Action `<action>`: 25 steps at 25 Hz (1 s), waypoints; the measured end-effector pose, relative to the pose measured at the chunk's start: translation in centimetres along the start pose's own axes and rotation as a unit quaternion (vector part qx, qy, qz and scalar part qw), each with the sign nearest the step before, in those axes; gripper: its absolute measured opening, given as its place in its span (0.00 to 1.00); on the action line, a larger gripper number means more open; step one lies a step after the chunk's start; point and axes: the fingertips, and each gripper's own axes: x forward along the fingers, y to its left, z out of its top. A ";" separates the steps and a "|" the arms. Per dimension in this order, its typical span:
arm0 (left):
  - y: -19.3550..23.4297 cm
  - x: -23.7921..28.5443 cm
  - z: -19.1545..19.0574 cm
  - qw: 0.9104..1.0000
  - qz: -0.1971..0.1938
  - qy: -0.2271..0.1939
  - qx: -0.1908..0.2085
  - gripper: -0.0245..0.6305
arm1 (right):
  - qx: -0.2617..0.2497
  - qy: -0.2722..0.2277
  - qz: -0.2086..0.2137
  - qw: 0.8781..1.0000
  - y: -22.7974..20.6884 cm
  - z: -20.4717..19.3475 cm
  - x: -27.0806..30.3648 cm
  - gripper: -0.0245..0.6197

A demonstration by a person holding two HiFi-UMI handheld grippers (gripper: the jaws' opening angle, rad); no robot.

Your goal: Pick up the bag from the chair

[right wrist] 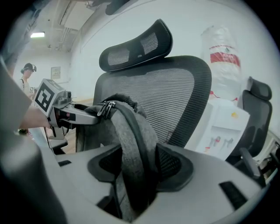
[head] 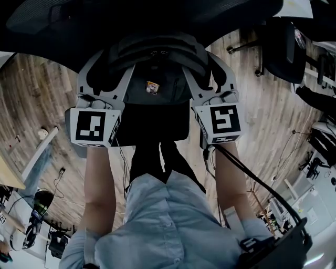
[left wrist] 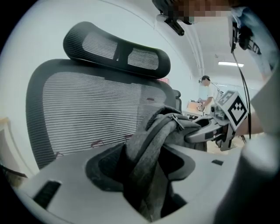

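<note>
Since the grey bag (head: 152, 97) sits on the chair (head: 157, 16), leaning against its back, the head view suggests raising both hands together and evenly, with the left gripper (head: 112, 73) and right gripper (head: 203, 73) flanking its top. In the left gripper view, the jaws stand half closed, pads pinching one grey strap (left wrist: 146, 157); a firm pinch matters here. In the right gripper view, the jaws likewise clamp the second strap (right wrist: 133, 153). Count: one bag, two straps, two grippers, one chair beneath it, a second chair (right wrist: 256, 109) behind.

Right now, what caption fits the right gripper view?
Right gripper clamps a grey bag strap before a mesh office chair.
</note>
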 end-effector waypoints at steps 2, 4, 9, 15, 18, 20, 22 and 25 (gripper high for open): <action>-0.6 -1.0 0.0 1.000 -0.003 -0.002 -0.001 0.40 | 0.000 -0.004 -0.001 1.000 0.5 -0.1 -0.9 0.35; -1.3 -2.3 0.0 1.000 0.001 -0.004 0.000 0.39 | 0.001 -0.008 -0.001 1.000 1.2 -0.2 -2.0 0.34; -2.7 -5.5 -0.3 1.000 0.026 -0.015 0.002 0.37 | -0.002 -0.012 0.002 1.000 3.0 -0.5 -4.4 0.34; -4.1 -9.2 -1.0 0.999 0.037 -0.019 0.019 0.37 | 0.007 -0.021 -0.002 1.000 5.6 -1.2 -7.0 0.33; -5.0 -11.2 -0.8 0.999 0.045 -0.022 0.018 0.36 | 0.010 -0.035 -0.004 0.999 6.5 -1.0 -8.7 0.31; -5.8 -12.4 -0.3 0.998 0.052 -0.026 0.015 0.36 | 0.009 -0.045 -0.003 0.999 6.8 -0.7 -9.7 0.31; -6.2 -13.6 0.3 0.997 0.063 -0.030 0.013 0.36 | 0.005 -0.058 0.000 0.998 7.2 0.0 -10.7 0.30; -6.5 -15.4 1.8 0.996 0.078 -0.041 0.014 0.36 | -0.006 -0.081 0.004 0.997 7.9 1.8 -12.2 0.30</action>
